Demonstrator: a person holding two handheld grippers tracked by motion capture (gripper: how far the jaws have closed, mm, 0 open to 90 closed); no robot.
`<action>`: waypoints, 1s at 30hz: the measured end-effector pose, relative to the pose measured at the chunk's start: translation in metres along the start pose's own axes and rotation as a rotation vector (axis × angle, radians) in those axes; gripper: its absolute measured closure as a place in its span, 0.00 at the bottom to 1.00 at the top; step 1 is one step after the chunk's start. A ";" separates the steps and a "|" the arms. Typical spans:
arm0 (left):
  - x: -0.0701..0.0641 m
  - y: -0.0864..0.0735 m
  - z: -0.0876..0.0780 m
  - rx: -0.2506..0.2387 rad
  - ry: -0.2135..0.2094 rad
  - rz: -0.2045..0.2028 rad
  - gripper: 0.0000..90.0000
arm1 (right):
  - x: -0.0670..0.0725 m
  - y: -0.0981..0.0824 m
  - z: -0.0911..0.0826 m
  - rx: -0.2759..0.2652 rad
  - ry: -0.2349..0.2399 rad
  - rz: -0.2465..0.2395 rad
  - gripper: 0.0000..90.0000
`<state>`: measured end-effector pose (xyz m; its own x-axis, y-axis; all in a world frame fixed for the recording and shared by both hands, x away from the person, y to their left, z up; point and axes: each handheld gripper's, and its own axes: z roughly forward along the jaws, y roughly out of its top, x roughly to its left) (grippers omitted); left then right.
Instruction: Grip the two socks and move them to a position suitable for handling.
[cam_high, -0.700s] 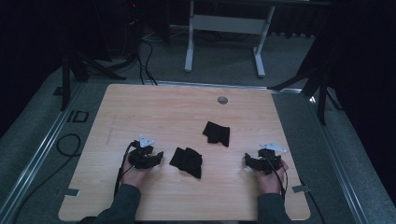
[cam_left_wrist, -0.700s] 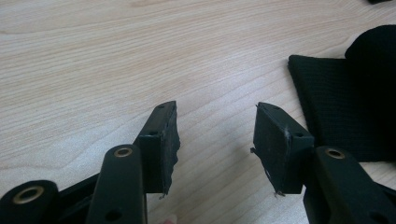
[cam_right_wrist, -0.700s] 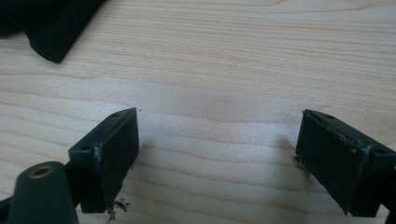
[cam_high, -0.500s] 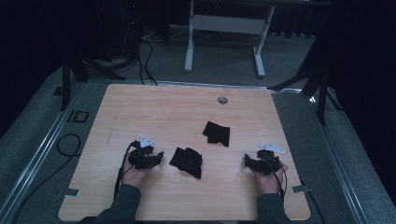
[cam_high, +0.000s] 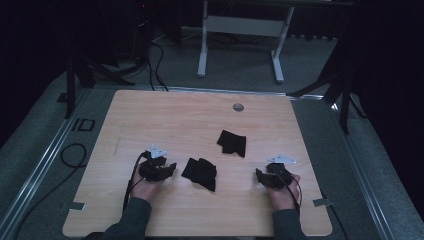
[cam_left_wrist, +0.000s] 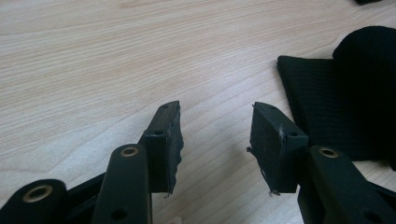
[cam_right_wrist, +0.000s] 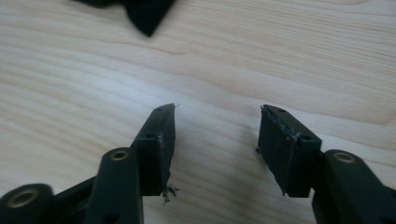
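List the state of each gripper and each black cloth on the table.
left gripper: open, nothing between its jaws, beside the near cloth.
right gripper: open, nothing between its jaws, over bare wood.
near black cloth: crumpled, lying on the table, unheld.
far black cloth: lying flat on the table, untouched.

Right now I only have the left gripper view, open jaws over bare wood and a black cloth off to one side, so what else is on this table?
Observer: A second black cloth lies farther back, apart from the near black cloth.
Operator: Where is the other gripper?
Observer: The right gripper rests at the table's near right, with the near cloth between it and the left gripper.
Operator: Is it holding anything?
Observer: No, its jaws are open over bare wood, as the right gripper view shows.
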<state>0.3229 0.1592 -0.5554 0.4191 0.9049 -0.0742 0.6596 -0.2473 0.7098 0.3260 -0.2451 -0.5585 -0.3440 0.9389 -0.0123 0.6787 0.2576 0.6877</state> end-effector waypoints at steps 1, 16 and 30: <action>0.000 0.000 0.000 -0.001 0.000 0.000 0.60 | 0.002 0.000 0.000 0.003 0.005 -0.008 0.52; -0.002 0.000 0.000 0.001 -0.006 0.006 0.60 | 0.048 0.011 -0.004 0.001 0.113 -0.137 0.56; -0.001 0.000 -0.001 0.000 -0.006 -0.001 0.60 | 0.102 0.034 -0.013 -0.026 0.303 -0.180 0.58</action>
<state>0.3219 0.1587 -0.5544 0.4220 0.9032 -0.0790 0.6600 -0.2463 0.7098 0.3060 -0.1438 -0.5273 -0.6361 0.7676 0.0785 0.5744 0.4031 0.7124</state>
